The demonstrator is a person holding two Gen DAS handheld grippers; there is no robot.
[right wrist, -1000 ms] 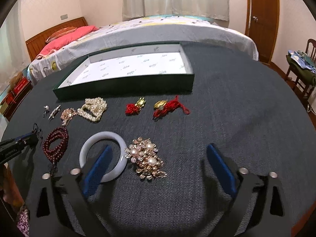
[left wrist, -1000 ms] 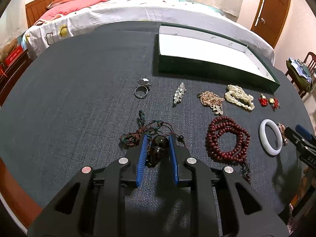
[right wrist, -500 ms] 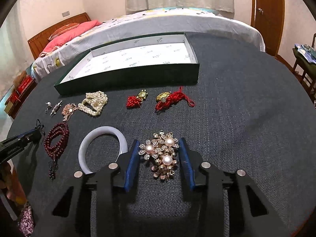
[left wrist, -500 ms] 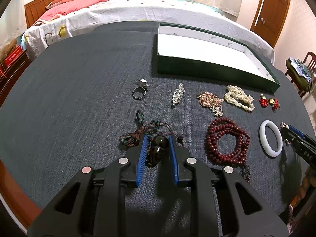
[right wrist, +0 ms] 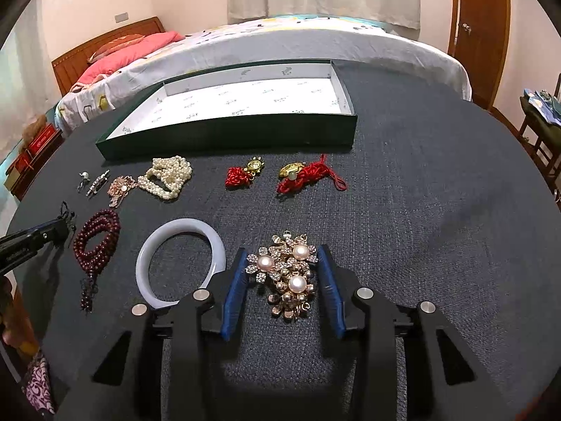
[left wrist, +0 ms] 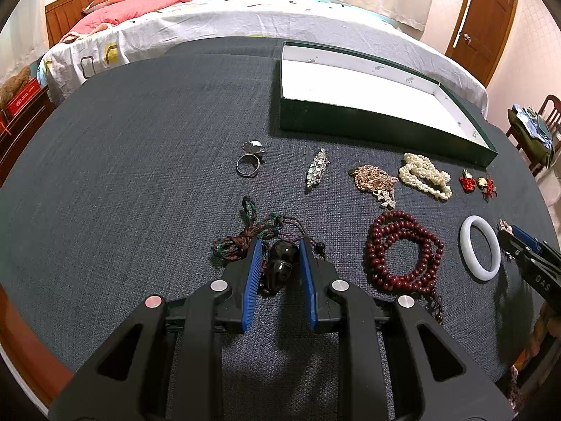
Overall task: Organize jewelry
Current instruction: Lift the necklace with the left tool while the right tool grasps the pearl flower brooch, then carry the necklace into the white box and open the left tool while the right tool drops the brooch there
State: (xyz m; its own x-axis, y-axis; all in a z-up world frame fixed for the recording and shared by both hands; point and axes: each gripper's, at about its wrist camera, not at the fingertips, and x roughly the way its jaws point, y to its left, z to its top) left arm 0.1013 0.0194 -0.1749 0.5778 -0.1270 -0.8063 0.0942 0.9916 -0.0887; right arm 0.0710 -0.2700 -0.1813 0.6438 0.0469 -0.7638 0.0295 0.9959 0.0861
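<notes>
The left gripper clamps a dark pendant beside the beads. The right gripper grips a pearl brooch beside the bangle, partly hiding its rim.

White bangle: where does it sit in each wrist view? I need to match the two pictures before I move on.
Left wrist view: the white bangle lies far right, between the dark red bead strand and the right gripper.
Right wrist view: the white bangle lies lower left, beside the right gripper, which is around the pearl brooch.
Shared landmark: the green tray beyond the jewelry.
</notes>
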